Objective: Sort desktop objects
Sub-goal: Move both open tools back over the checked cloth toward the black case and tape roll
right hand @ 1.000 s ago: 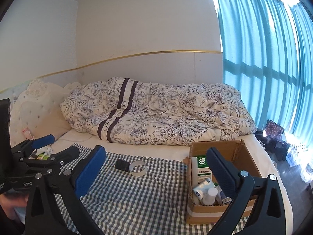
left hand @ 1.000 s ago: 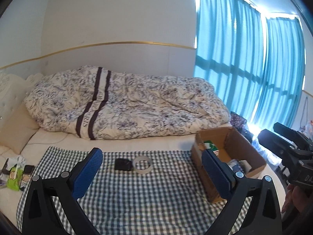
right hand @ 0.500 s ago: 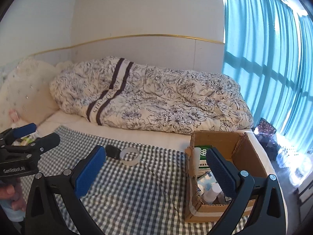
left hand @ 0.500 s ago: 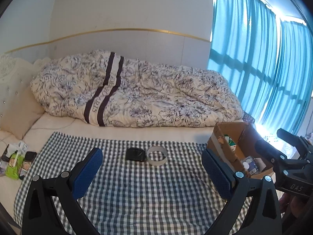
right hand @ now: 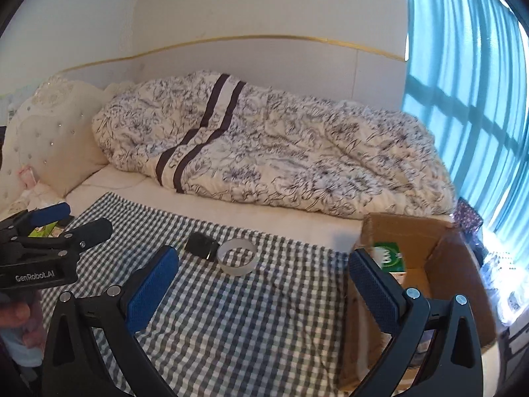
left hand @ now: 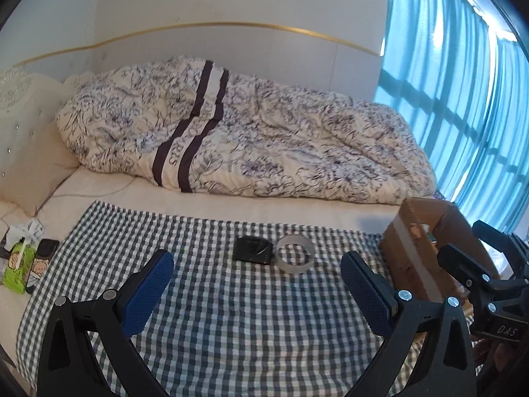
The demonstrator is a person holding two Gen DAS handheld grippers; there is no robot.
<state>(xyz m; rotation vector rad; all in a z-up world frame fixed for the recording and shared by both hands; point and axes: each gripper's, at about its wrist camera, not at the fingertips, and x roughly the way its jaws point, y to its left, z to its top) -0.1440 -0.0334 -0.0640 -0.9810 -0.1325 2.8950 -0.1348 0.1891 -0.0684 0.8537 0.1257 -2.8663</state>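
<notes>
Checked cloth (left hand: 211,314) covers the bed's near side; a black case (left hand: 252,250) touches a tape ring (left hand: 295,254) near its far edge. Both the left gripper (left hand: 256,292) and right gripper (right hand: 264,289) hover spread and empty, a cardboard box (right hand: 443,248) at the cloth's right edge.

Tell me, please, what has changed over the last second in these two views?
Both views have swung left: the box now sits at the right edge of the left view, and the tape ring and black item have shifted right. Nothing was grasped or released. Both claws, left and right, stay open and empty; the objects lie unmoved on the checked cloth.
</notes>
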